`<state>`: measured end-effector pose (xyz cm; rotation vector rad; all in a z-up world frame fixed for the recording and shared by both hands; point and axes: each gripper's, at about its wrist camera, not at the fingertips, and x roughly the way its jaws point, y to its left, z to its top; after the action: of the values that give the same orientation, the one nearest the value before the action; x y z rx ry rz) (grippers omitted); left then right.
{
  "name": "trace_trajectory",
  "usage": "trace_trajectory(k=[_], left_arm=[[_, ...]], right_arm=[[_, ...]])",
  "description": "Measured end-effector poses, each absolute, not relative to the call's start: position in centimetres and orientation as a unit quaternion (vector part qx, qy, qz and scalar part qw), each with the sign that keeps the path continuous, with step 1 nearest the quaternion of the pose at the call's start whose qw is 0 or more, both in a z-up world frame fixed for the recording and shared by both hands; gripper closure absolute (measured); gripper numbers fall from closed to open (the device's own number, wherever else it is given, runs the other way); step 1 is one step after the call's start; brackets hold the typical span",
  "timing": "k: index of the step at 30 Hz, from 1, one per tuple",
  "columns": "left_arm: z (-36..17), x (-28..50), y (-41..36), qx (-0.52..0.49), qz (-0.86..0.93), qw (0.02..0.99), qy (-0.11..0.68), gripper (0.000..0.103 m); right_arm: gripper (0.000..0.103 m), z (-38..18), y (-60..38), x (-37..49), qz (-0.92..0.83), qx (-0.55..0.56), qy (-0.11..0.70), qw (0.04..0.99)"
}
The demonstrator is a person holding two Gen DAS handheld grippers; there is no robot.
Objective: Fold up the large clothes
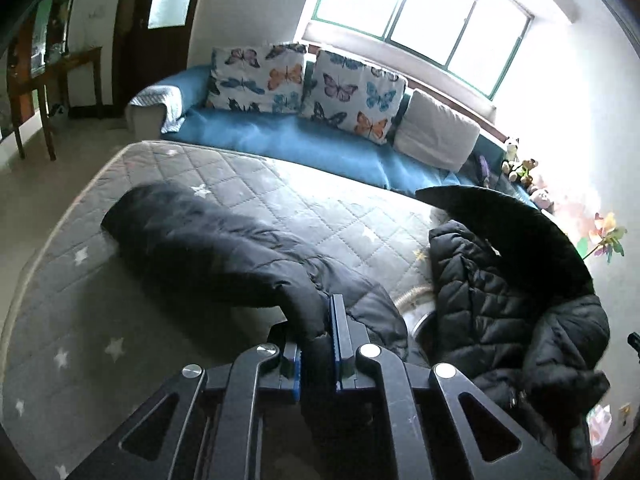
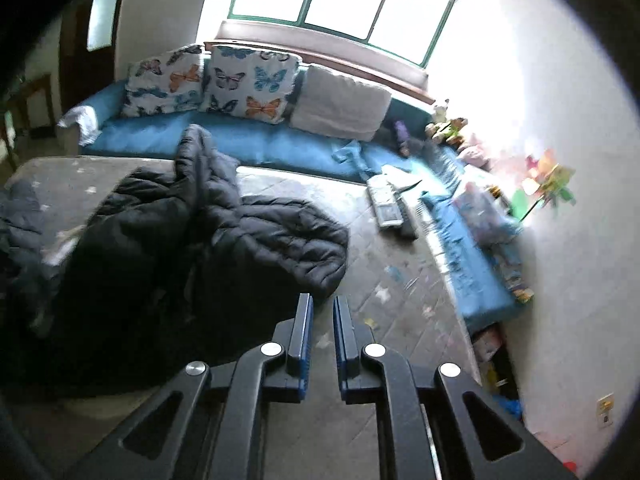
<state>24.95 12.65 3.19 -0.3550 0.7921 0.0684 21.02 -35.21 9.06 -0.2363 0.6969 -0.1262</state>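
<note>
A black quilted puffer jacket (image 1: pixel 480 300) lies bunched on the grey star-patterned mattress (image 1: pixel 280 184). One of its sleeves (image 1: pixel 192 240) stretches out to the left. My left gripper (image 1: pixel 320 320) is shut on a fold of the jacket at the base of that sleeve. A dark flap (image 1: pixel 520 232) of it stands lifted at the right. In the right wrist view the jacket (image 2: pixel 240 240) is heaped to the left, with one part raised in a peak. My right gripper (image 2: pixel 324 300) is shut to a narrow gap beside the jacket's edge. No cloth shows between its fingers.
A blue sofa (image 1: pixel 300 140) with butterfly pillows (image 1: pixel 352 92) runs behind the mattress under a bright window. Flat remote-like items (image 2: pixel 386 200) lie on the mattress (image 2: pixel 400 280) at the far right. Soft toys (image 2: pixel 444 124) and a pinwheel (image 1: pixel 608 236) stand by the wall. A wooden table (image 1: pixel 40 80) is far left.
</note>
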Motion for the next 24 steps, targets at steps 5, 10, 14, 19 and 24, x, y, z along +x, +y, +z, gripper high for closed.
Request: trace_trajectory(k=[5, 10, 14, 19, 24], left_arm=[[3.7, 20.5, 12.8, -0.162, 0.037, 0.913, 0.373, 0.093], [2.8, 19.7, 13.8, -0.174, 0.030, 0.906, 0.386, 0.093], [1.8, 21.4, 14.2, -0.165, 0.031, 0.903, 0.395, 0.093], [1.2, 23.1, 14.6, -0.151, 0.034, 0.904, 0.399, 0.093], [1.4, 23.9, 14.8, -0.149, 0.040, 0.905, 0.396, 0.094]], right_arm=[[0.056, 10.8, -33.1, 23.0, -0.002, -0.093, 0.342, 0.935], [0.023, 11.3, -29.0, 28.6, 0.043, -0.102, 0.337, 0.935], [0.023, 9.7, -26.2, 34.0, 0.038, -0.138, 0.363, 0.921], [0.024, 6.8, -23.5, 38.6, 0.008, -0.204, 0.396, 0.895], [0.078, 5.6, -24.7, 38.1, -0.009, -0.209, 0.418, 0.884]])
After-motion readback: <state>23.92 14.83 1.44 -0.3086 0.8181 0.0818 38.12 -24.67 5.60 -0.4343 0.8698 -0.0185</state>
